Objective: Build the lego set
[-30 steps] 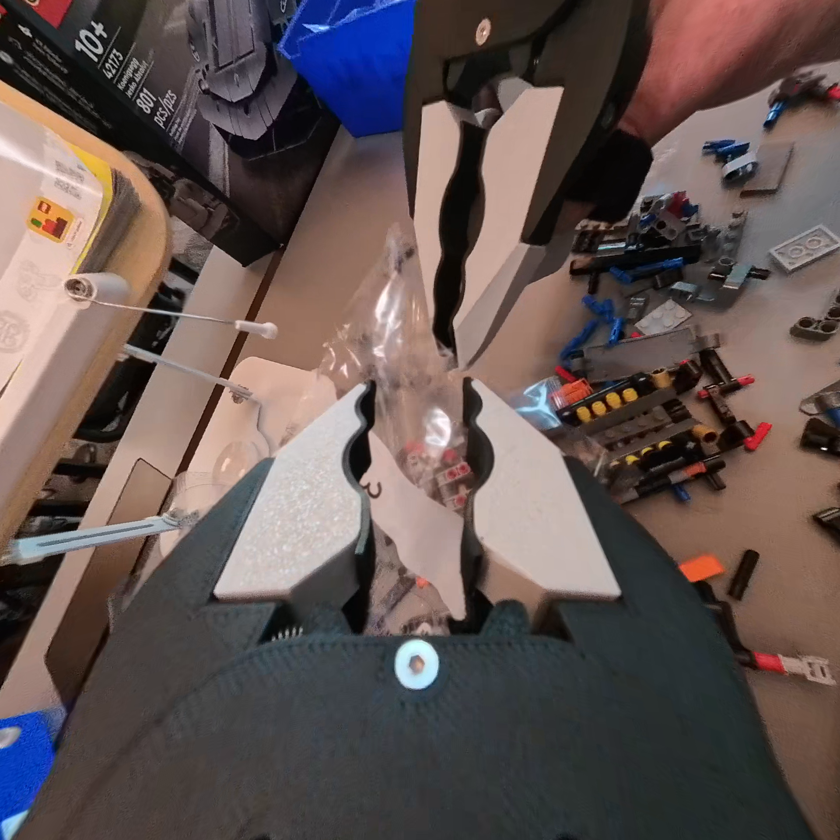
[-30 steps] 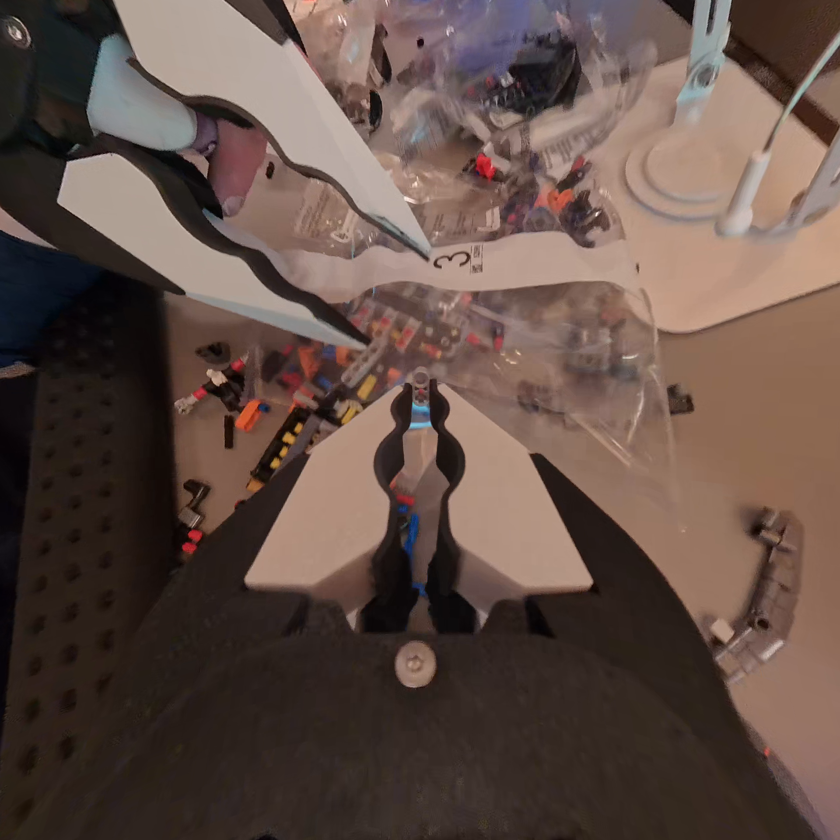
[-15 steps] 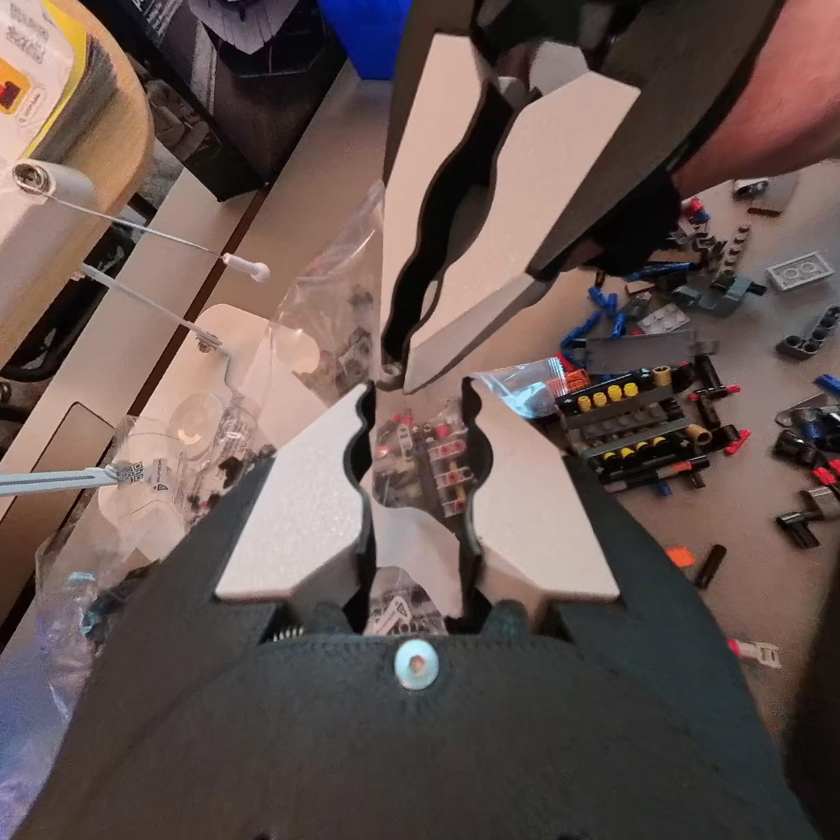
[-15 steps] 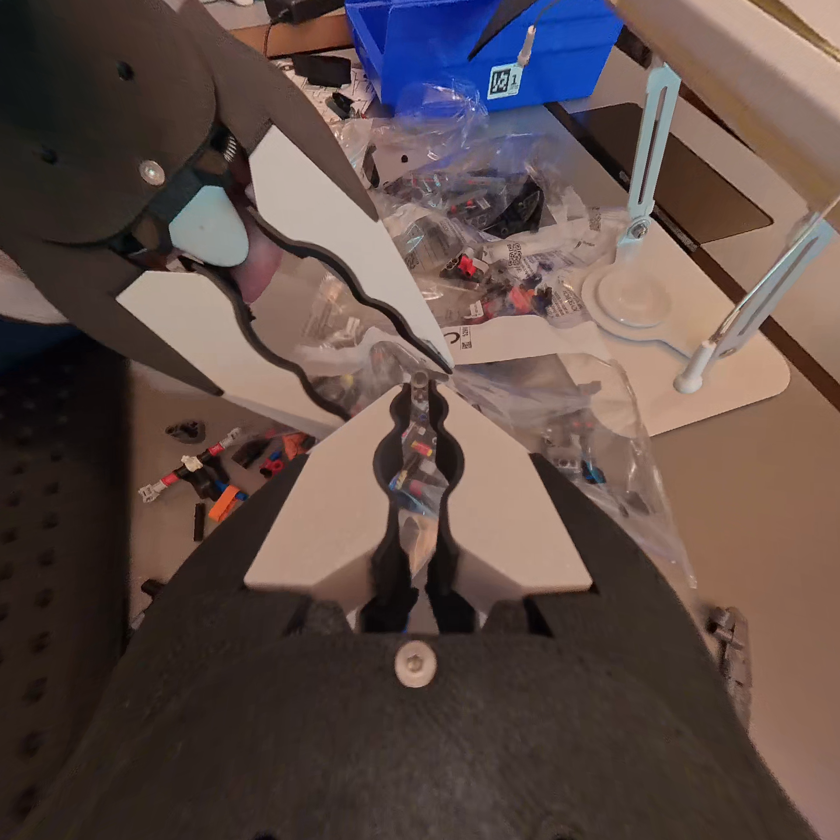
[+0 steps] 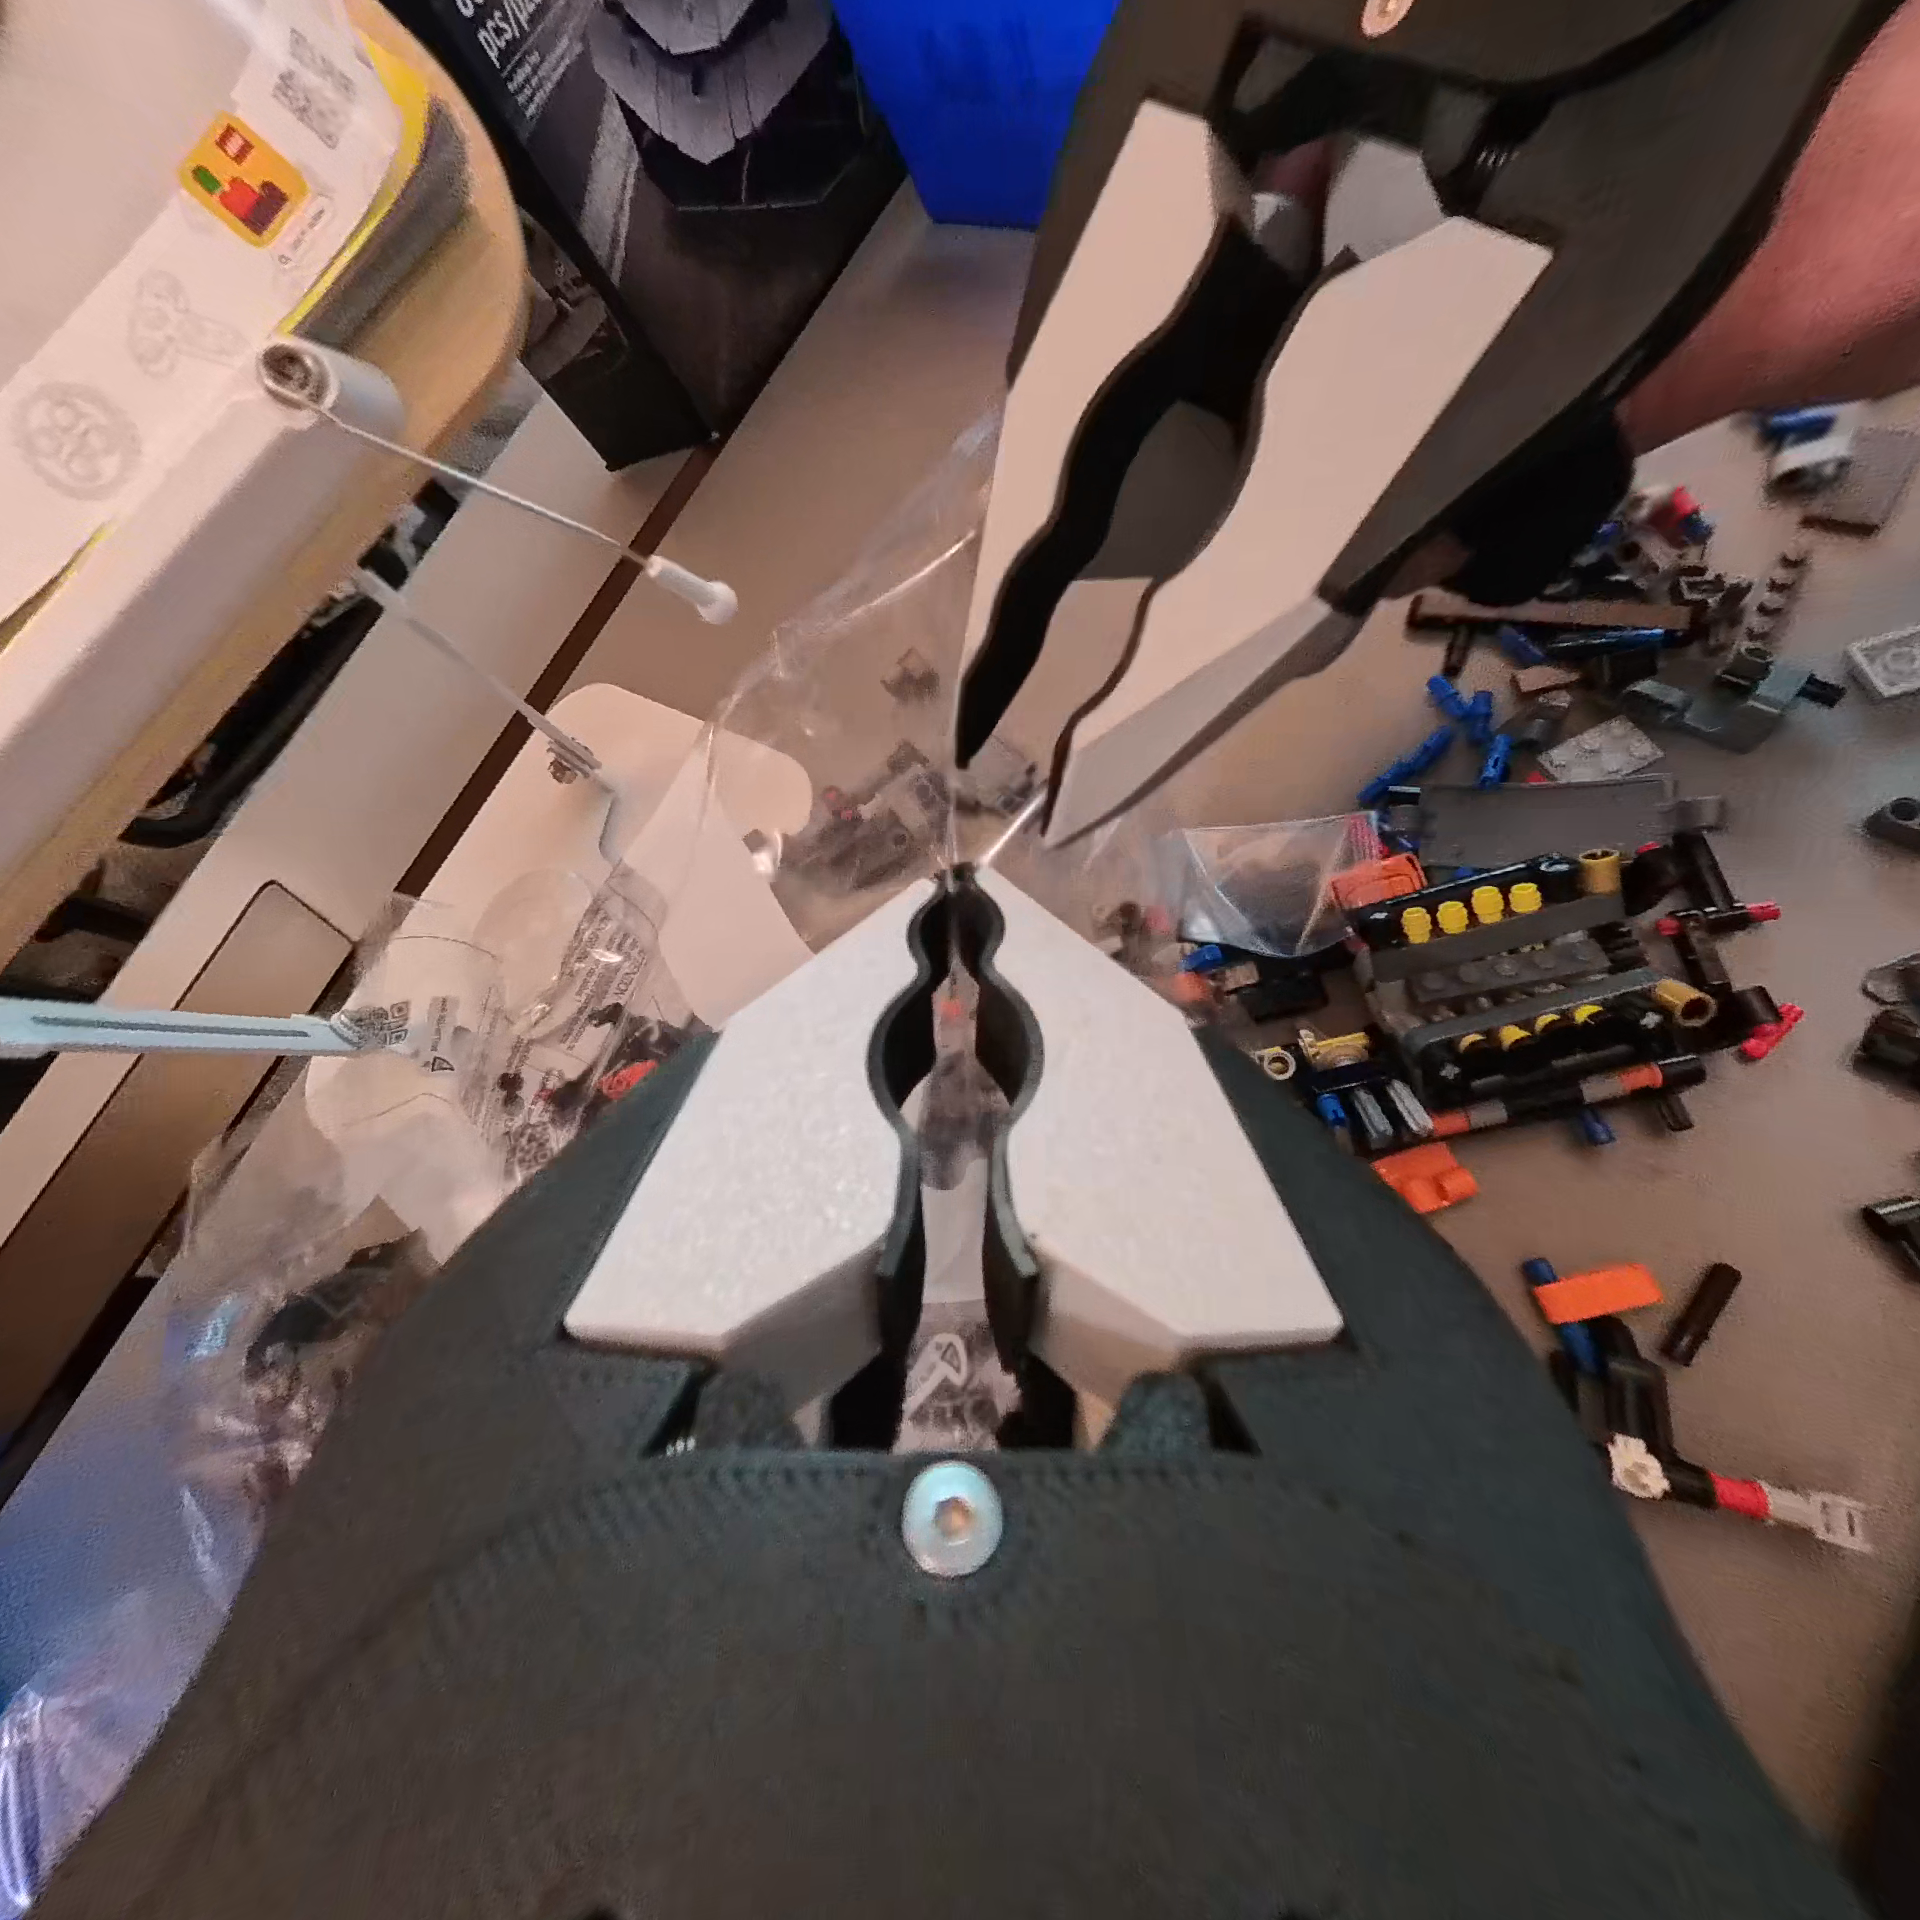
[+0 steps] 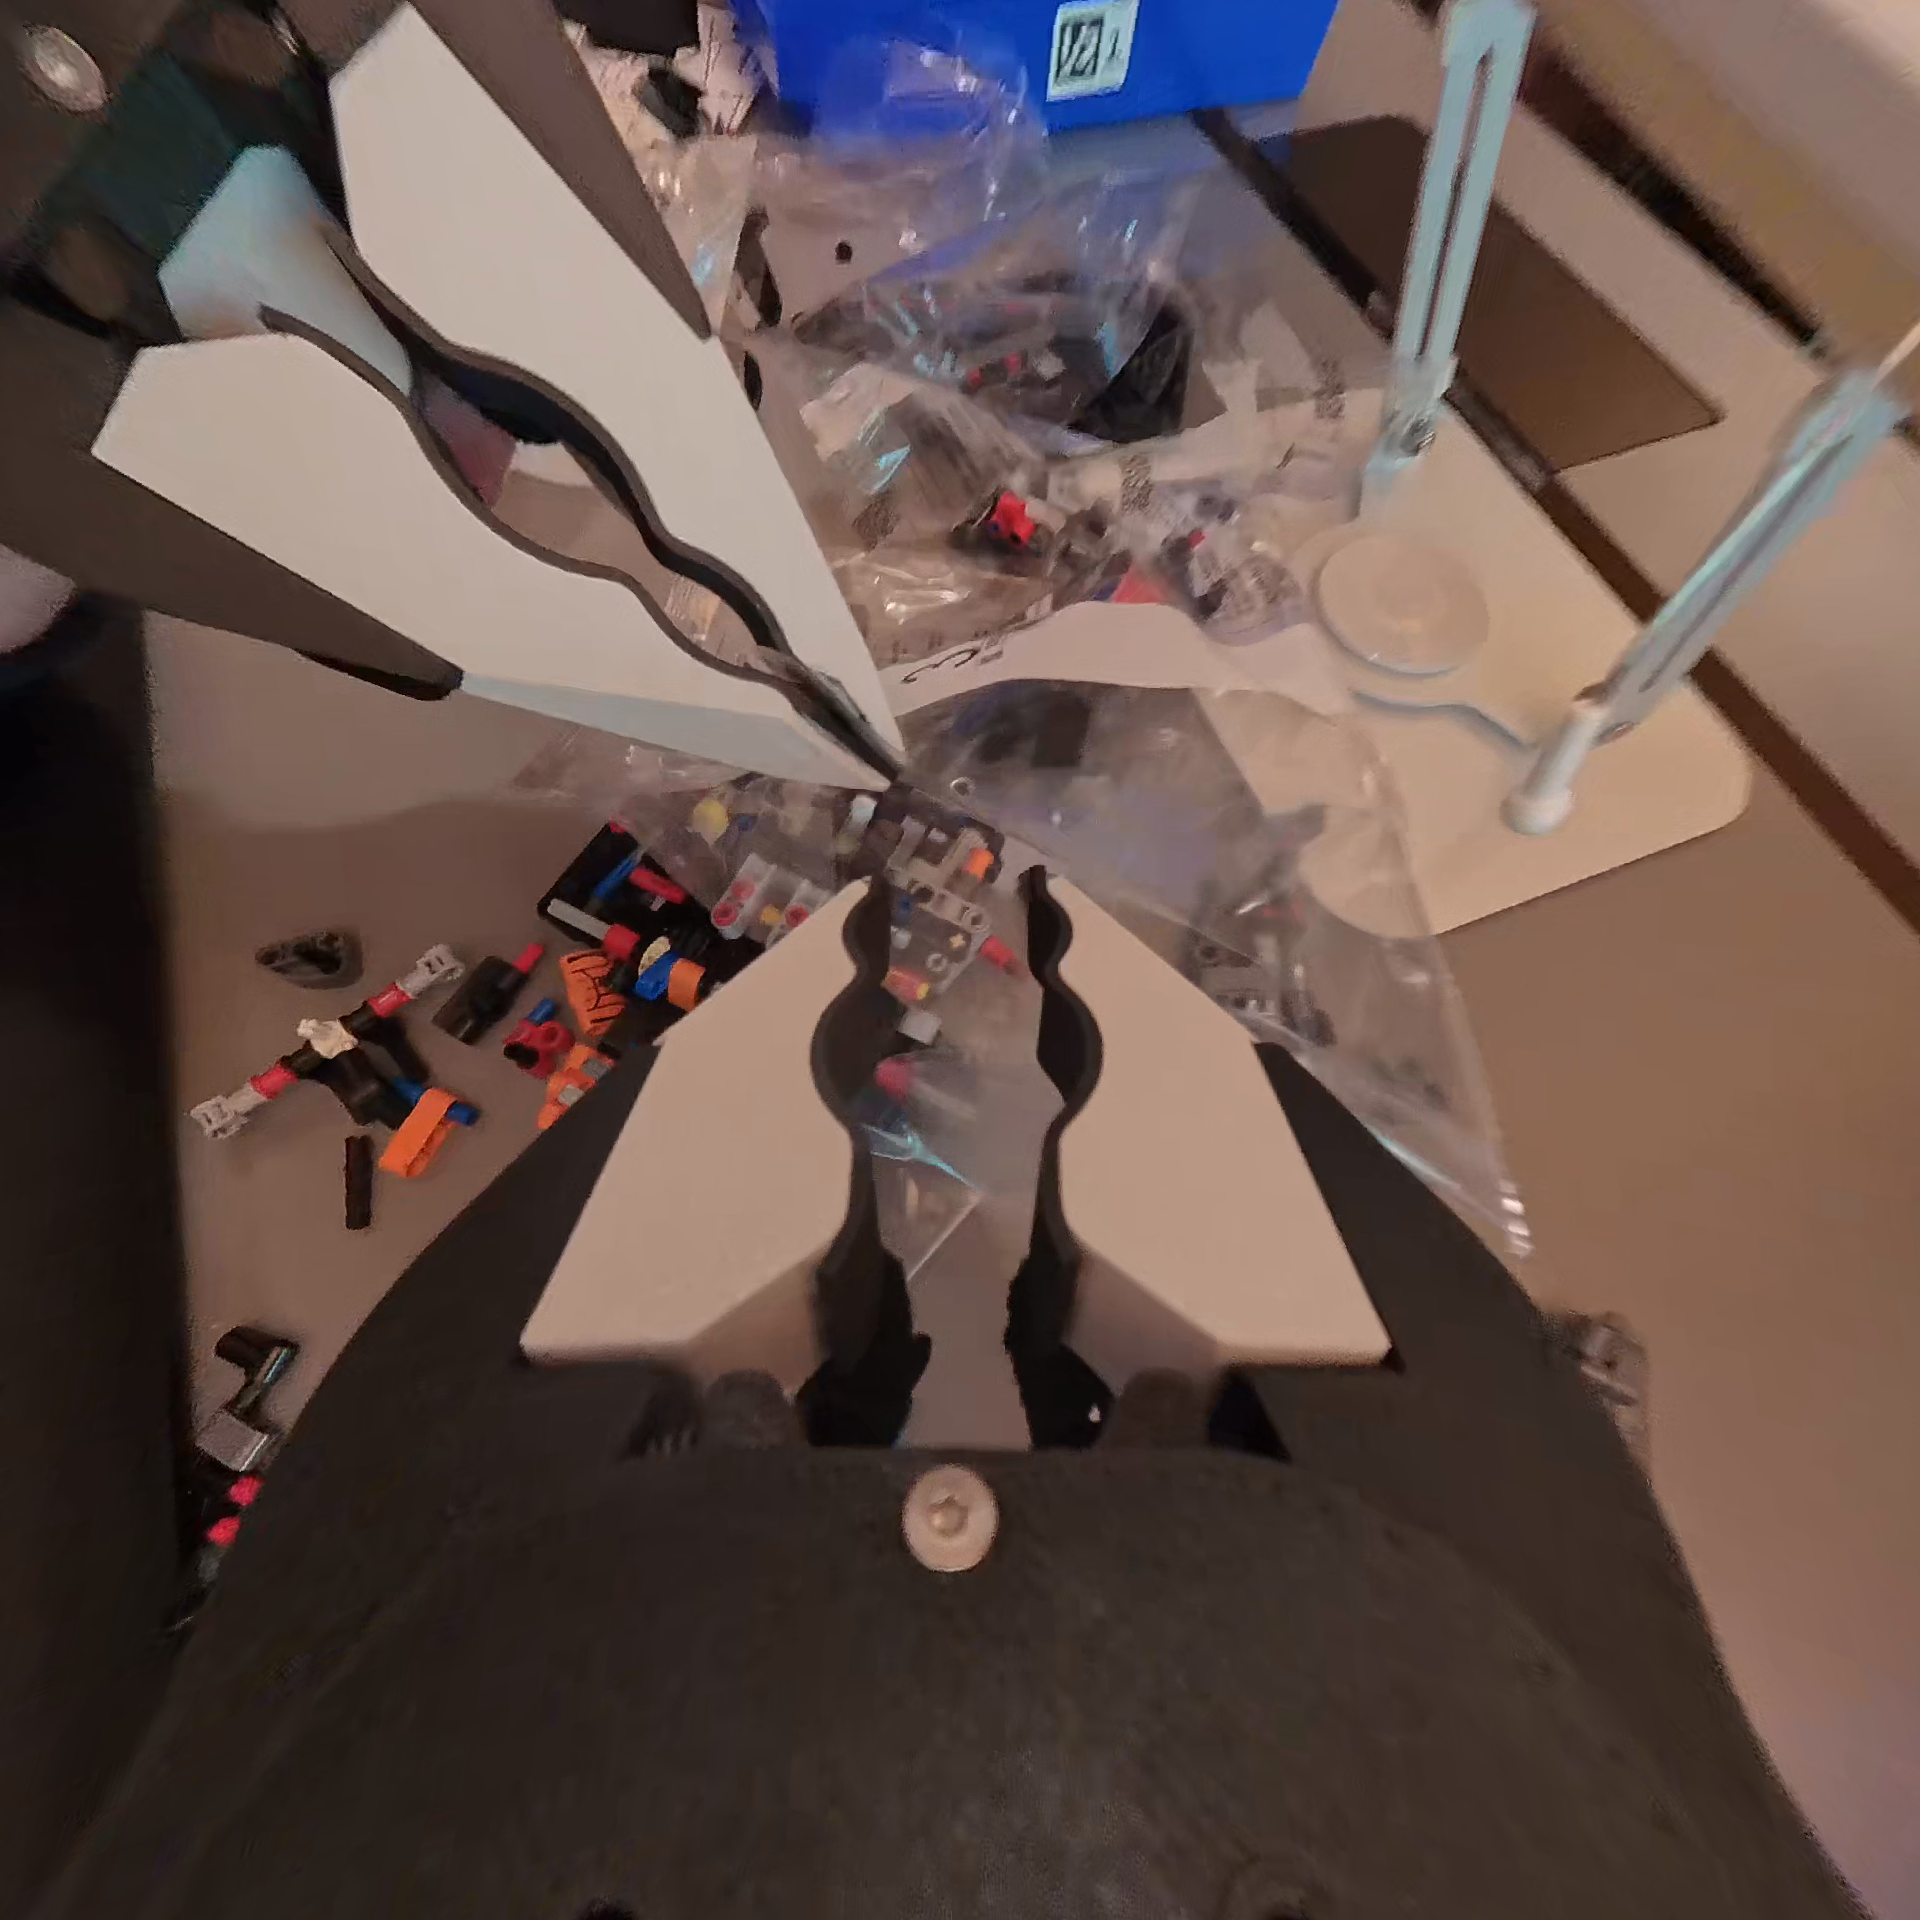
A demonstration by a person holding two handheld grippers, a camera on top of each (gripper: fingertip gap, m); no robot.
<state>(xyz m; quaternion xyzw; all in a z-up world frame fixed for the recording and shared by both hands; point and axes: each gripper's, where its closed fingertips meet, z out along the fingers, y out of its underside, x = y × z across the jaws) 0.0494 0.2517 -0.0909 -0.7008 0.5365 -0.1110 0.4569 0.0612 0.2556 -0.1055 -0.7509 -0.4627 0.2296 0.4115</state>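
Note:
A clear plastic bag of small Lego parts (image 5: 862, 790) hangs above the table between both grippers. My left gripper (image 5: 956, 894) is shut, and its tips pinch the bag's film. It also shows in the right wrist view (image 6: 883, 769), coming in from the upper left. My right gripper (image 6: 951, 883) is open, and the bag (image 6: 1195, 831) and its parts lie between and beyond its fingers. In the left wrist view the right gripper (image 5: 1003, 795) comes down from above with its tips slightly apart, just above the left tips. A partly built black and grey assembly (image 5: 1507, 987) lies on the table to the right.
Loose Lego pieces (image 5: 1590, 1299) (image 6: 416, 1049) are scattered on the table. More parts bags (image 6: 987, 416) lie behind, by a blue bin (image 6: 1039, 52). A white book stand's base (image 6: 1507, 727) is at the right. The dark set box (image 5: 675, 156) stands at the back. Less than 4 cm separates the two grippers' tips.
My left gripper, open before, has shut on the bag's film. My right gripper, shut on the bag before, has opened. Both grippers have shifted a little over the table.

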